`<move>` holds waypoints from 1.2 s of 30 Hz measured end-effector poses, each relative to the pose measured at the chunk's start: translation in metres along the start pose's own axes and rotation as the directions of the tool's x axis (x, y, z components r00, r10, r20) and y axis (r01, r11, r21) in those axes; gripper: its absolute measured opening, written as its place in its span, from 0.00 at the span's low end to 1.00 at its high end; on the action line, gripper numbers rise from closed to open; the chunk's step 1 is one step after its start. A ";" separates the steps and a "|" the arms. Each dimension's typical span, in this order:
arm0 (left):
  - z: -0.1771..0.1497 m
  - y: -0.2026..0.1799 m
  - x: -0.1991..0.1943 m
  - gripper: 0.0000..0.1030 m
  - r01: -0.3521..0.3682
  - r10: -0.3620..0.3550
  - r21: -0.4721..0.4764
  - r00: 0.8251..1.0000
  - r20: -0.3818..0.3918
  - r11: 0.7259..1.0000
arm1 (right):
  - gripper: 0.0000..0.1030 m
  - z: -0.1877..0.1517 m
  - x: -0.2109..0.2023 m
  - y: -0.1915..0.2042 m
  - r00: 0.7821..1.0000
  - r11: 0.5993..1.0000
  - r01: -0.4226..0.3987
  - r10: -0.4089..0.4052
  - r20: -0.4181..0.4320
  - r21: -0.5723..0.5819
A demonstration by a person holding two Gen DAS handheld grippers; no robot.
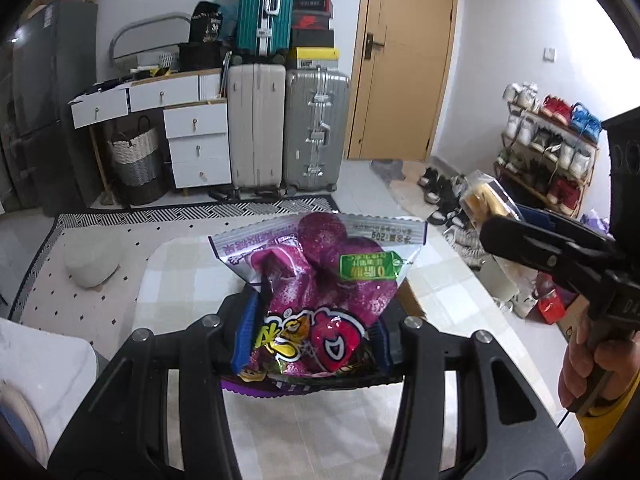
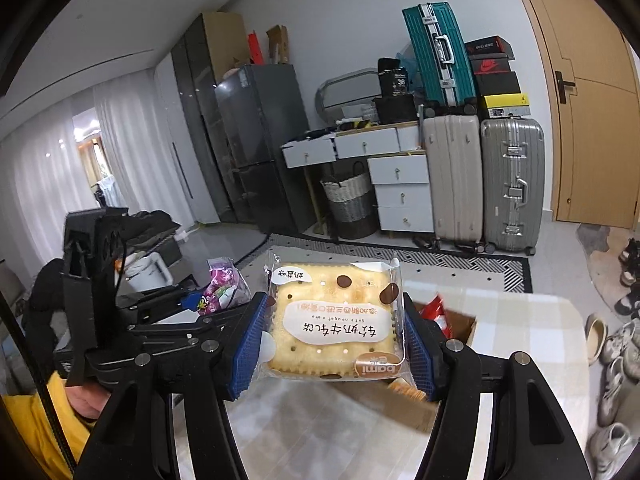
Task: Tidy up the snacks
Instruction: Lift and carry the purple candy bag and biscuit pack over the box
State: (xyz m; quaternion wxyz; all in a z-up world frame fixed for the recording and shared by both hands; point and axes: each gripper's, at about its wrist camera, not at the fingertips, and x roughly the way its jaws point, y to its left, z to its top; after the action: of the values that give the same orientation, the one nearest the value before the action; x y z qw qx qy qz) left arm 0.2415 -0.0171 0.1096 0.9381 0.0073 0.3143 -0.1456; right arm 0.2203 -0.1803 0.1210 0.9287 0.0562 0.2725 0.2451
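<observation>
My left gripper (image 1: 312, 340) is shut on a purple candy bag (image 1: 320, 280) and holds it above the checked table (image 1: 320, 432). My right gripper (image 2: 334, 344) is shut on a clear-wrapped nougat cracker pack (image 2: 334, 320), held in the air above the table (image 2: 304, 420). The right gripper also shows in the left wrist view (image 1: 496, 232) at the right, with the cracker pack (image 1: 484, 196). The left gripper with the purple bag (image 2: 222, 290) shows at the left of the right wrist view.
A cardboard box (image 2: 452, 328) with a red snack packet (image 2: 436, 312) sits on the table behind the cracker pack; its edge shows in the left wrist view (image 1: 412, 300). Suitcases (image 1: 288, 128), drawers (image 1: 196, 144) and a shoe rack (image 1: 552, 152) stand beyond.
</observation>
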 end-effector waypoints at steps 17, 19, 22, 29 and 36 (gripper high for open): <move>0.068 0.013 0.198 0.43 0.030 -0.035 -0.057 0.994 -0.105 0.998 | 0.61 0.019 0.125 -0.081 0.988 0.991 0.067 -0.050 -0.148 0.116; 0.066 0.013 0.213 0.43 0.033 -0.039 -0.055 0.992 -0.117 0.998 | 0.61 0.013 0.134 -0.088 0.984 0.989 0.075 -0.053 -0.169 0.125; 0.060 0.014 0.235 0.43 0.025 -0.032 -0.057 0.991 -0.132 0.998 | 0.61 0.004 0.139 -0.094 0.983 0.988 0.077 -0.053 -0.176 0.133; 0.049 0.022 0.277 0.43 0.026 -0.037 -0.065 0.984 -0.173 0.998 | 0.61 -0.014 0.157 -0.107 0.976 0.985 0.079 -0.045 -0.214 0.153; 0.041 0.026 0.317 0.43 0.033 -0.046 -0.062 0.976 -0.211 0.998 | 0.61 -0.028 0.166 -0.113 0.968 0.984 0.086 -0.045 -0.246 0.159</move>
State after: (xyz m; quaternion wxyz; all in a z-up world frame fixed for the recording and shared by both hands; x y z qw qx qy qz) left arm 0.5138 -0.0818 -0.0466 0.8958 -0.0106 0.4170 -0.1533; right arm 0.3749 -0.1996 -0.0090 0.8882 0.0953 0.4048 0.1954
